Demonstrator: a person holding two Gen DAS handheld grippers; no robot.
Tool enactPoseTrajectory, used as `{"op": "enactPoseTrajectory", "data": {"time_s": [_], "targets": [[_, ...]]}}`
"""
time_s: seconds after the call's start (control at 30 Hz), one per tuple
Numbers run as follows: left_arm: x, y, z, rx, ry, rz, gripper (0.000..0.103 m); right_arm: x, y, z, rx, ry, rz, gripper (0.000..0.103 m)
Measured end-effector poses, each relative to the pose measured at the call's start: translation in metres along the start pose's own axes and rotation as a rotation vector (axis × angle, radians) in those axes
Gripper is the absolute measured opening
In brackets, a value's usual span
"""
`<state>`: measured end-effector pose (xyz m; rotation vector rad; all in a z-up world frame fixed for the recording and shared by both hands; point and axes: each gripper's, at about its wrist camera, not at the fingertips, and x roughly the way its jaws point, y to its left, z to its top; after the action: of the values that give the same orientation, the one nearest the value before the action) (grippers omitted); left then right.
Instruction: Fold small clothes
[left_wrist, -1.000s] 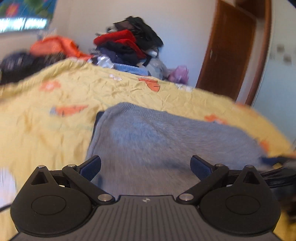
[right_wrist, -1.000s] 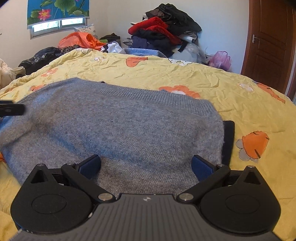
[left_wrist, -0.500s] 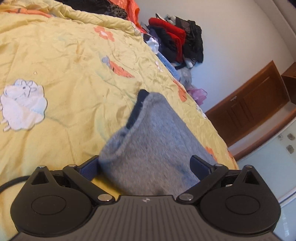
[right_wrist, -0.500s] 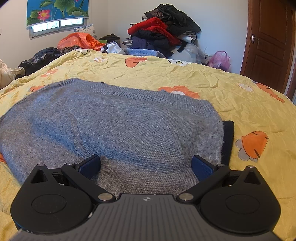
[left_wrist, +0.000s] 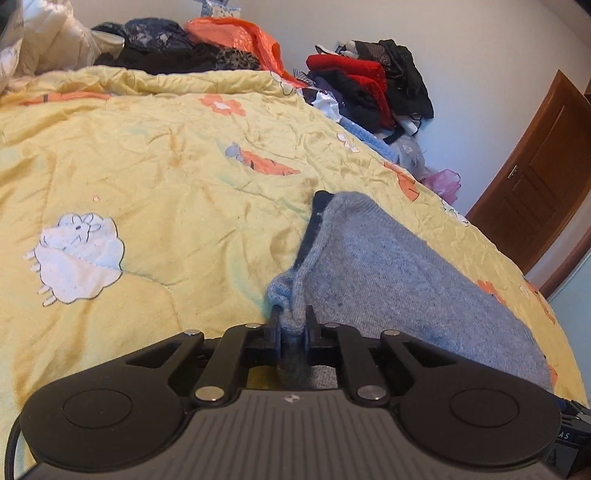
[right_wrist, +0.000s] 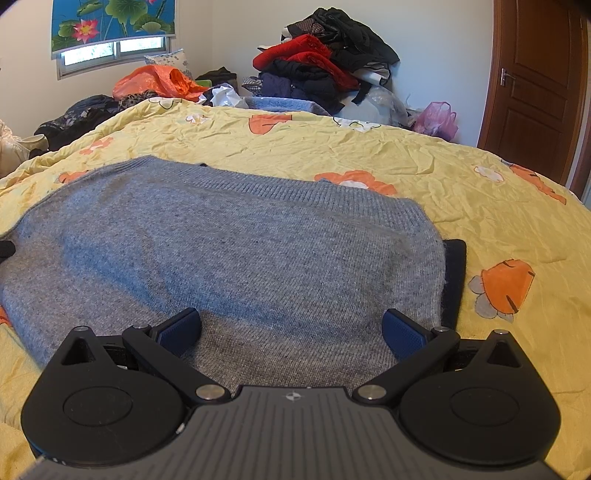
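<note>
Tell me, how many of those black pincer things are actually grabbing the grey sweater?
1. The left gripper is pinched shut on the grey sweater at its edge; the right gripper is open over it, gripping nothing.

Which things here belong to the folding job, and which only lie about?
Job: grey sweater; left gripper, shut on its edge; right gripper, open over it.

Lying about: clothes pile; orange bag; pink bag.
</note>
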<state>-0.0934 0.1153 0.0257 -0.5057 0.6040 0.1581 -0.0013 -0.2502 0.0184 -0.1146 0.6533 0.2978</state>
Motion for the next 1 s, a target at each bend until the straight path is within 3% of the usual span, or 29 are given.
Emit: {"op": "enactPoseTrajectory", "data": {"time_s": [0.07,0.17,0.23,0.3,0.37,0.43,0.63,0.83,0.9,0.97,1.0], "targets": [[-0.012,-0.019,0.001,0.089,-0.042,0.003,0.009,-0.001,0.0,0.0,0.001,-0.005,-0.002,0.103],[-0.039,-0.068,-0.012,0.357,-0.14,-0.097,0.009,-0.009,0.0,0.016,0.065,-0.019,-0.039,0.103],[-0.047,-0.095,-0.031,0.503,-0.155,-0.155,0.009,-0.015,-0.001,0.037,0.165,-0.053,0.056,0.103],[-0.044,-0.111,-0.047,0.57,-0.137,-0.194,0.009,-0.005,0.003,0.061,0.266,-0.02,0.234,0.103],[-0.038,-0.117,-0.056,0.587,-0.107,-0.207,0.009,0.021,0.013,0.082,0.343,0.069,0.414,0.103],[-0.034,-0.117,-0.06,0.577,-0.087,-0.211,0.009,0.051,0.028,0.098,0.387,0.164,0.535,0.103],[-0.029,-0.103,-0.058,0.544,-0.065,-0.205,0.009,0.111,0.077,0.138,0.339,0.274,0.57,0.102],[-0.027,-0.098,-0.056,0.52,-0.047,-0.22,0.009,0.131,0.062,0.143,0.483,0.305,0.609,0.102],[-0.025,-0.1,-0.057,0.532,-0.042,-0.222,0.009,0.135,0.054,0.139,0.514,0.305,0.613,0.091],[-0.023,-0.102,-0.057,0.544,-0.04,-0.22,0.009,0.137,0.053,0.138,0.486,0.295,0.584,0.066],[-0.023,-0.104,-0.056,0.551,-0.037,-0.22,0.009,0.14,0.055,0.139,0.452,0.293,0.558,0.036]]}}
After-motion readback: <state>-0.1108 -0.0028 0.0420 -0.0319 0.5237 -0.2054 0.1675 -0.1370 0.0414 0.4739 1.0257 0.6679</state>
